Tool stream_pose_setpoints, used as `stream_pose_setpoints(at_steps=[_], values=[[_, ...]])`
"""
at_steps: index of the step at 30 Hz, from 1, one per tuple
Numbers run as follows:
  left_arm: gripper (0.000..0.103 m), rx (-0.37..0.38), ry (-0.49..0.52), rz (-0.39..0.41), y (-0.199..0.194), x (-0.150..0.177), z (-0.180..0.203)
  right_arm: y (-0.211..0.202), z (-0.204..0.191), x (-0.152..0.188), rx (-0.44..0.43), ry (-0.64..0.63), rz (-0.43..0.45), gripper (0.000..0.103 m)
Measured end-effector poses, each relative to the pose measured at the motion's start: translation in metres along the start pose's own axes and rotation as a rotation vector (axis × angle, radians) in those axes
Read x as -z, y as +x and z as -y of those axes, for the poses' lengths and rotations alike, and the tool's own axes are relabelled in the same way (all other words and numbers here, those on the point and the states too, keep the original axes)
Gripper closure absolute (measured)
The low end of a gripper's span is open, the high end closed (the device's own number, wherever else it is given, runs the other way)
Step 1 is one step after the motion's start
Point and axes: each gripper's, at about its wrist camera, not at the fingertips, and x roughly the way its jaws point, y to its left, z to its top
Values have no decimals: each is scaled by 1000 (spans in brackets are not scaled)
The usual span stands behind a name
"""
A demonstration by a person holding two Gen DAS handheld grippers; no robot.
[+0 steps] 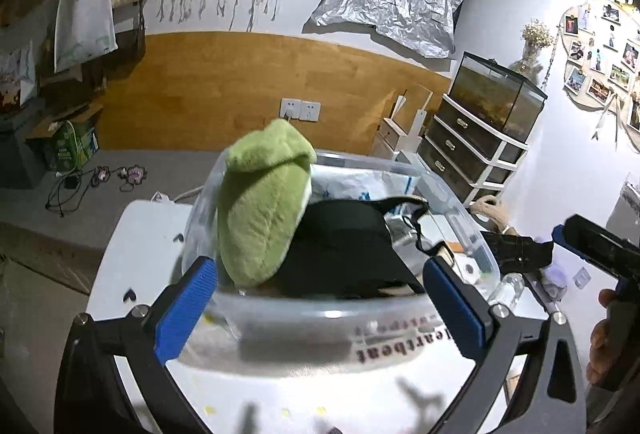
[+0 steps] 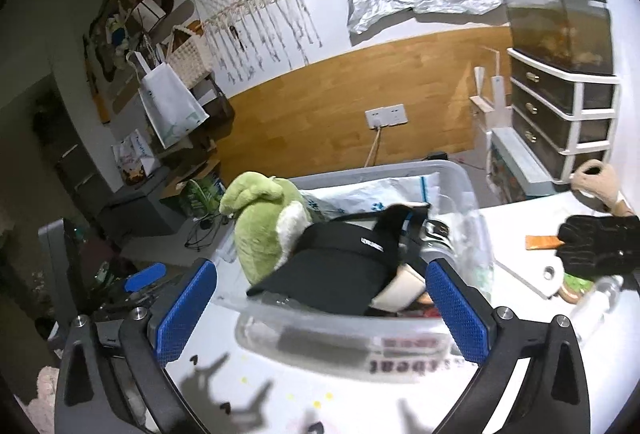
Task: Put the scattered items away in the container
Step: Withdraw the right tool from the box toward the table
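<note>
Plush toy (image 1: 264, 206) and black garment (image 1: 340, 250) in the clear bin (image 1: 320, 314); black glove (image 2: 600, 246) left on table (image 2: 520, 226); left gripper (image 1: 320, 306) and right gripper (image 2: 320, 306) wide apart, empty.

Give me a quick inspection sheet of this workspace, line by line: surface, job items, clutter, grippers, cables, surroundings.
Surface: white table, bare in front of the bin.
Job's things: clear plastic bin holds a green plush toy leaning at its left end and a black garment.
Clutter: black glove, clear bottle and white board lie outside the bin, to its right.
Grippers: left gripper open, nothing between the jaws; right gripper open, nothing held.
Cables: black cord loose on the floor; a plug in the wall socket.
Surroundings: drawer unit with glass tank on top.
</note>
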Motion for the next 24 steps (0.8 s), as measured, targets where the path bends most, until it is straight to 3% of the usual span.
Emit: stream_pose_setpoints(at_steps=[17, 24], values=[[0, -59, 19, -32, -16, 56, 68, -64, 71, 68, 166, 11, -9, 0], [0, -69, 6, -53, -11, 75, 94, -70, 105, 83, 215, 13, -90, 0]])
